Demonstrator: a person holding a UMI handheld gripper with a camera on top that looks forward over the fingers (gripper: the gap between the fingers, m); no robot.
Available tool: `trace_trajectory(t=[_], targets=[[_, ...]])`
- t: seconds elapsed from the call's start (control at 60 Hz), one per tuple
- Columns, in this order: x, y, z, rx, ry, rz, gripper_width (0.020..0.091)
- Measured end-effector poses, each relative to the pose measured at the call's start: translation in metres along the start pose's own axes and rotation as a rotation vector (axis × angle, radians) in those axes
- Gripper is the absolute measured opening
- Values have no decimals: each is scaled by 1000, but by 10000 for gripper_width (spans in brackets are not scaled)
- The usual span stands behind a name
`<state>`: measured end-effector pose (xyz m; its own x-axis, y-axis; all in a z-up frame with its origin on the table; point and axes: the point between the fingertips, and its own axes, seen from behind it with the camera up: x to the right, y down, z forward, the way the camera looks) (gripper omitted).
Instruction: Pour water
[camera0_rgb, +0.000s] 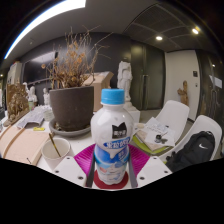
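Observation:
A white plastic bottle (112, 130) with a light blue cap and a blue label stands upright between my gripper's (112, 166) fingers. Both magenta pads (86, 158) press against its lower sides, so the gripper is shut on it. A red patch shows at the bottle's foot; I cannot tell whether it belongs to the bottle or lies under it. To the left, just beyond the left finger, is a pale open cup (55, 150) with a thin stick in it.
A large dark pot with dry twigs (71, 100) stands behind the bottle on the left. A green book (155, 148) lies on the table to the right. A white chair (178, 118) and a black bag (195, 150) are further right. A pale figure (124, 74) stands at the back.

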<state>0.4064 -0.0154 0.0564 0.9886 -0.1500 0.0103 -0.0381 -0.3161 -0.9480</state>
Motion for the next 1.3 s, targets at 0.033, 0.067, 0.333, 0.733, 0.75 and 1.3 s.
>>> trace_trajectory(t=[0.033,0.067,0.333,0.733,0.75,1.3], targets=[[0,2,0,-14,5,1,534],[3,2,-4,-32,8,4,636],[-7,-14,-65,-119,72,0,855],[-95,-40,-294,-237,124,-22,856],[-100,-39,-306,-239,128,-26,857],[-182,-32,-442,-261,113,-69,853]])
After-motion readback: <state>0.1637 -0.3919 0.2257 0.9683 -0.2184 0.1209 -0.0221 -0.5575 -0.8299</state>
